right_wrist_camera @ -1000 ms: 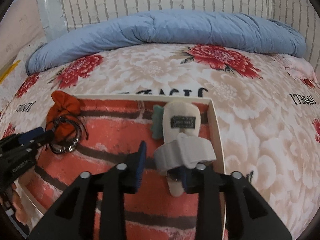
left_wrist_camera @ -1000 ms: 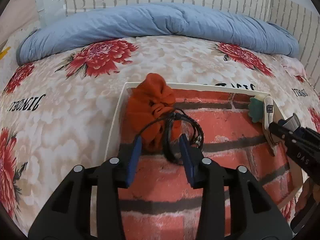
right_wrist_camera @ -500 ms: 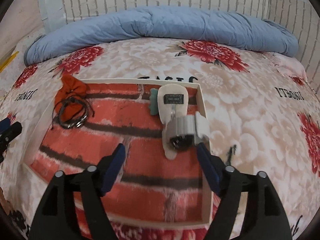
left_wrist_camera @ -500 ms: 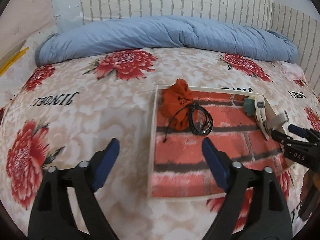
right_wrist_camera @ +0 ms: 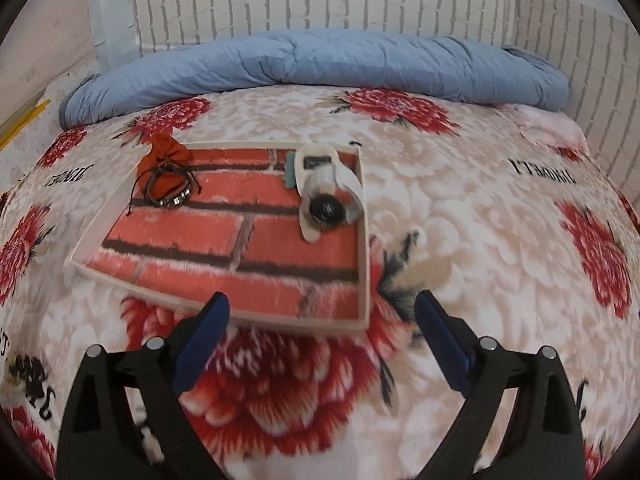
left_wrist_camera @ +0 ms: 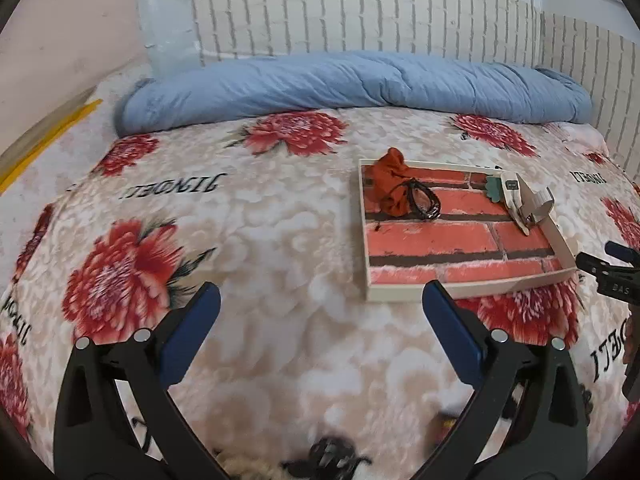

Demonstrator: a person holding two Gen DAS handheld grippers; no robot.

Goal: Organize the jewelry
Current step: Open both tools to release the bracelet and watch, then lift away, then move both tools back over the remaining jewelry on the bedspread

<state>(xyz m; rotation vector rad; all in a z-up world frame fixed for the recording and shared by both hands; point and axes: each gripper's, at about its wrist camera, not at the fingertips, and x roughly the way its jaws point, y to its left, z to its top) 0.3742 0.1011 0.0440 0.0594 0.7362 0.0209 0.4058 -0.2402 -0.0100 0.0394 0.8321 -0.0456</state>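
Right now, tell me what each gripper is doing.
Left gripper: open, holding nothing, above the bedspread short of the tray.
Right gripper: open, holding nothing, at the tray's near edge.

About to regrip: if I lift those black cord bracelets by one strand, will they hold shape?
Probably not. The black cord bracelets lie in loose coils with a thin tail trailing, so they would likely droop and dangle. They overlap the orange pouch, so a strand could drag it along.

Left wrist view: a dark, blurred object lies on the floral bedspread, cut off by the bottom edge, unidentifiable; the right black tool is cropped at the edge.
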